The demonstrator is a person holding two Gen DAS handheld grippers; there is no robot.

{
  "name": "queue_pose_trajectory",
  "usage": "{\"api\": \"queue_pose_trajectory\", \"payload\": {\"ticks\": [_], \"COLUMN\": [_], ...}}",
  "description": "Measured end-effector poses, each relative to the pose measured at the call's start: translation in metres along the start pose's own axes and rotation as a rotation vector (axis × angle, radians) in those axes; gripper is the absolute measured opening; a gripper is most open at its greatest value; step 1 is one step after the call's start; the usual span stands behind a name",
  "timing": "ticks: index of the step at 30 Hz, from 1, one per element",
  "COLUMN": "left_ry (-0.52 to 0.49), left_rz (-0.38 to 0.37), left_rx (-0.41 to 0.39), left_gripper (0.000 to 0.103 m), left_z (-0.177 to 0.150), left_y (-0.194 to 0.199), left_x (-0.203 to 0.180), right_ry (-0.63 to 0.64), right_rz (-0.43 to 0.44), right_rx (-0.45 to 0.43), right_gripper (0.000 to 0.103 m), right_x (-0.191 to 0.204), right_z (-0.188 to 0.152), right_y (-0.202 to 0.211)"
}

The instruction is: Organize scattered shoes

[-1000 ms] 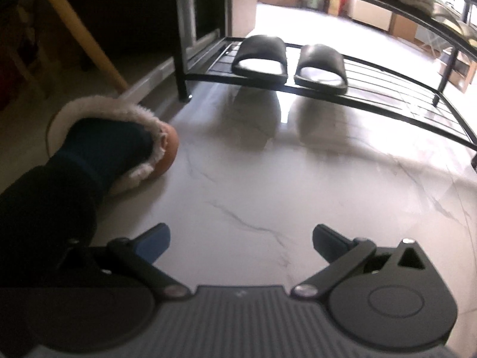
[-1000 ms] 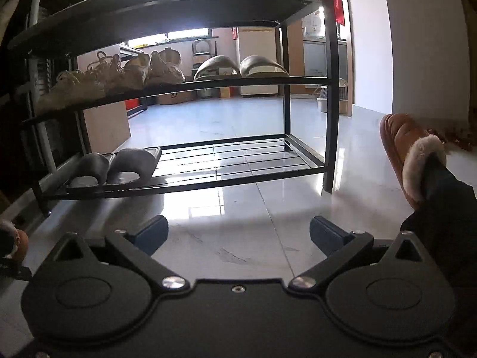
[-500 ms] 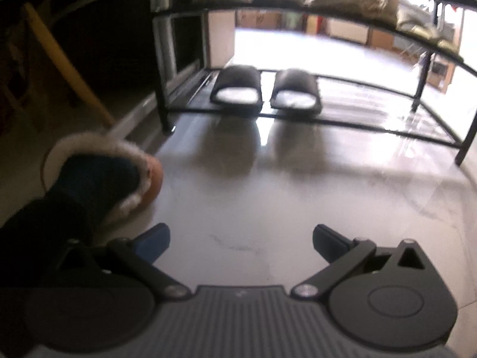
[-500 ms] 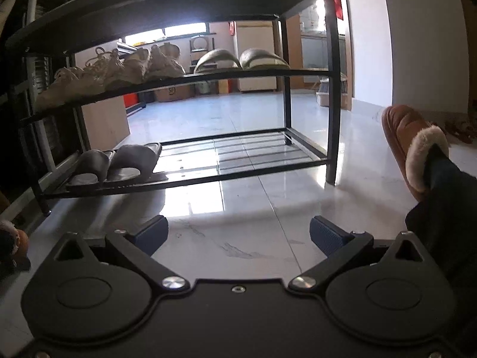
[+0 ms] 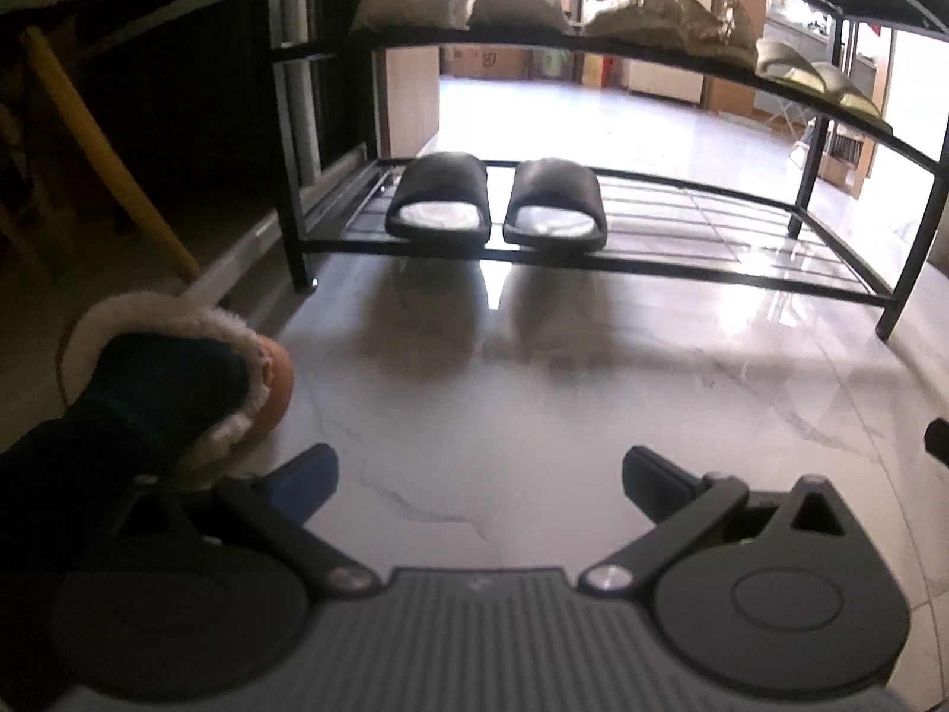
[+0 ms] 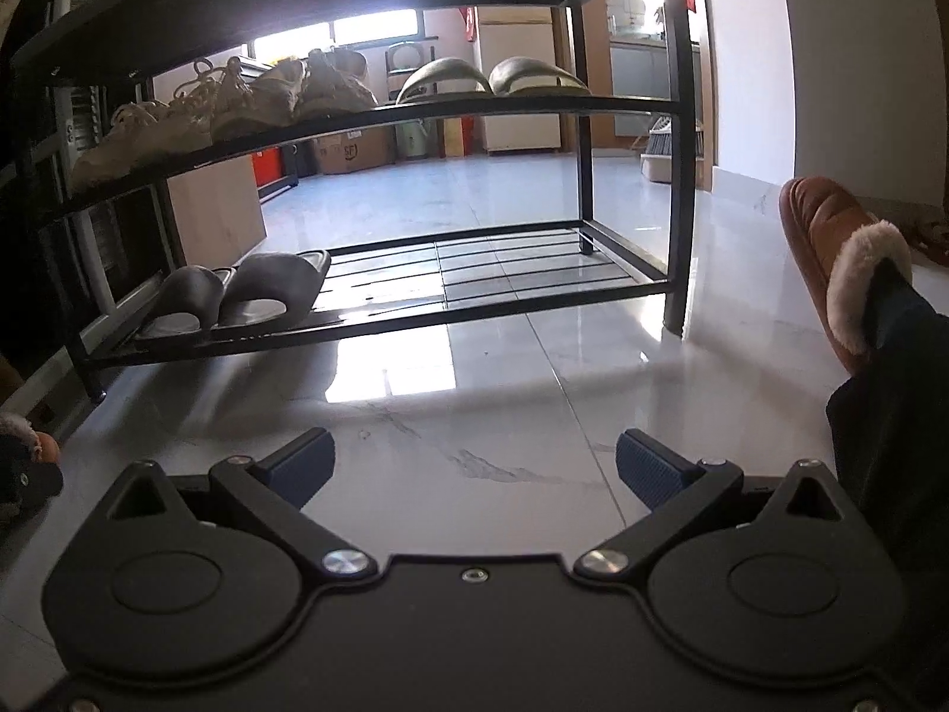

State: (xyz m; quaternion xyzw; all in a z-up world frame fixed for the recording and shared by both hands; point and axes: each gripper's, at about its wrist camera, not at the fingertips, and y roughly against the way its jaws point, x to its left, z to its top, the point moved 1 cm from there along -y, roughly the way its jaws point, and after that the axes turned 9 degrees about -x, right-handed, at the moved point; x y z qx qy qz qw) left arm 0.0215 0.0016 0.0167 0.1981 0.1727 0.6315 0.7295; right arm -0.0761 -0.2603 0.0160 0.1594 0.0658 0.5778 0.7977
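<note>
Slides point(image 5: 495, 202) sit paired on rack point(image 5: 593, 258) bottom shelf, well ahead of left tool point(image 5: 480, 483) and right tool point(image 6: 474, 469), both spread, gripping nothing.

The letters "SF" stand on a brown cardboard box point(image 6: 350, 149) behind the shoe rack point(image 6: 379, 113).

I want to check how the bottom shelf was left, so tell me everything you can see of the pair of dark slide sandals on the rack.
The pair of dark slide sandals has smooth, rubbery-looking wide upper bands, open toes and paler grey footbeds. The two sit side by side, close together and upright, at the left end of the black metal rack's wire bottom shelf, open toes facing the left camera at the front rail. Only the shelf bars touch them. The rest of that shelf is bare, and their shadows fall on the glossy marble floor in front.
</note>
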Motion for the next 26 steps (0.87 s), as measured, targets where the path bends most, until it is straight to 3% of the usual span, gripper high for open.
{"api": "queue_pose_trajectory", "payload": {"ticks": [8,26], "left_ry": [-0.006,-0.003], "left_rz": [-0.008,-0.003], "left_rx": [-0.094,-0.165], "left_gripper": [0.102,0.102], "left_z": [0.009,0.014], "left_y": [0.01,0.017], "left_x": [-0.001,0.0], "right_ry": [0.005,0.001], "right_rz": [-0.006,-0.009], "right_rx": [0.024,0.037], "right_gripper": [0.103,0.103], "right_x": [0.001,0.001], "right_z": [-0.004,-0.005], "right_y": [-0.004,-0.004]}}
